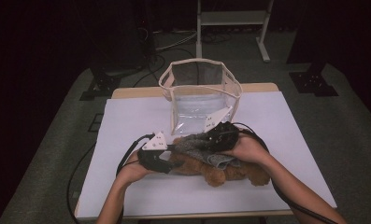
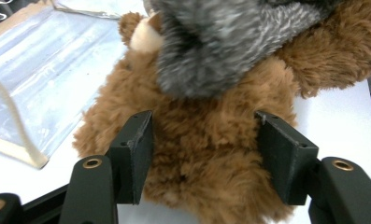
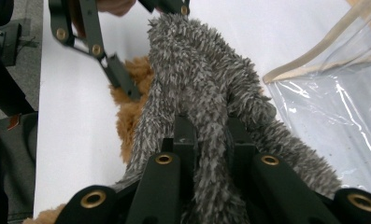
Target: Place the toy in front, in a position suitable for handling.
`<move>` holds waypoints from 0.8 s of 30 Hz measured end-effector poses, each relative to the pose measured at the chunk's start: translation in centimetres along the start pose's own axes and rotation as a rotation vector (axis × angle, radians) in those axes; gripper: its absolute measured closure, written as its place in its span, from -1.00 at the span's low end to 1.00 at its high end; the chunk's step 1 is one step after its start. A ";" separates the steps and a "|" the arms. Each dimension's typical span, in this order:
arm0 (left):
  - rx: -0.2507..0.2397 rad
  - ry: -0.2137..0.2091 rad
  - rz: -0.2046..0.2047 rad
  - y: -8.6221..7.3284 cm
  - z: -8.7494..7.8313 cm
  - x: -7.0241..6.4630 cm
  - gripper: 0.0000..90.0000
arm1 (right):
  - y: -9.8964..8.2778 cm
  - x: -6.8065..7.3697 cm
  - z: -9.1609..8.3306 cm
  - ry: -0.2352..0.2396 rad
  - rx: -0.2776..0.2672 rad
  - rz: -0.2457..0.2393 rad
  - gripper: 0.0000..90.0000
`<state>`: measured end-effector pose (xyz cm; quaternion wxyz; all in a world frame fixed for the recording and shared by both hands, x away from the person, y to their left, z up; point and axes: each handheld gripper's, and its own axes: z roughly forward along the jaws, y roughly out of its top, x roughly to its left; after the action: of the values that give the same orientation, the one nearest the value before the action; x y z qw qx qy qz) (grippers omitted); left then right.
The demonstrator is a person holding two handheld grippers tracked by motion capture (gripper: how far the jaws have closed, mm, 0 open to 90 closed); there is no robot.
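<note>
Brown plush bear (image 1: 220, 170) lies on white table (image 1: 131, 121), near front edge, just right of centre. Grey fuzzy cloth (image 1: 197, 144) draped over bear. Left gripper (image 1: 167, 161) at bear's 9 o'clock, jaws half open around brown body, pads seemingly pressing fur, hard to be sure. Right gripper (image 3: 204, 144) jaws pinched narrow on grey cloth. Clear bag (image 1: 202, 93) with beige trim stands at bear's 12 o'clock, mouth open. Room dark; grey floor, cables, white stand legs (image 1: 232, 21) beyond table.
</note>
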<state>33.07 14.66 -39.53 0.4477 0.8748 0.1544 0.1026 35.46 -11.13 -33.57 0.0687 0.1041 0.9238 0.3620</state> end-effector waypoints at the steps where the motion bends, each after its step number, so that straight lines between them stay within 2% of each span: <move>1: -0.004 0.003 -0.004 -0.1 -0.1 0.1 -0.13 | -0.3 -0.1 -0.1 0.005 0.002 0.006 0.73; 6: -0.006 -0.003 -0.013 -0.1 0.2 0.1 -0.09 | -1.1 -0.2 -0.9 0.010 0.019 0.018 0.73; 10: -0.002 -0.006 -0.010 -0.1 0.3 -0.1 -0.08 | -0.1 -0.1 -1.4 -0.009 -0.017 0.004 0.73; 13: -0.005 -0.007 -0.007 -0.2 0.3 0.0 -0.08 | 0.6 -0.4 -1.0 -0.015 -0.007 -0.005 0.73; 17: -0.010 0.011 -0.010 -0.4 -0.2 0.3 -0.08 | 0.2 -0.6 -0.3 0.008 0.028 0.011 0.73; 19: -0.010 0.011 -0.015 -0.5 -0.2 0.4 -0.08 | -0.1 -0.6 -0.3 0.025 0.021 0.023 0.73; 24: -0.004 0.007 -0.012 -0.4 0.0 0.3 -0.08 | 1.2 -0.1 -0.5 0.021 0.000 -0.001 0.73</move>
<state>33.25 14.95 -39.89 0.4493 0.8726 0.1611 0.1031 35.64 -10.67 -32.37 0.0593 0.0997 0.9246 0.3628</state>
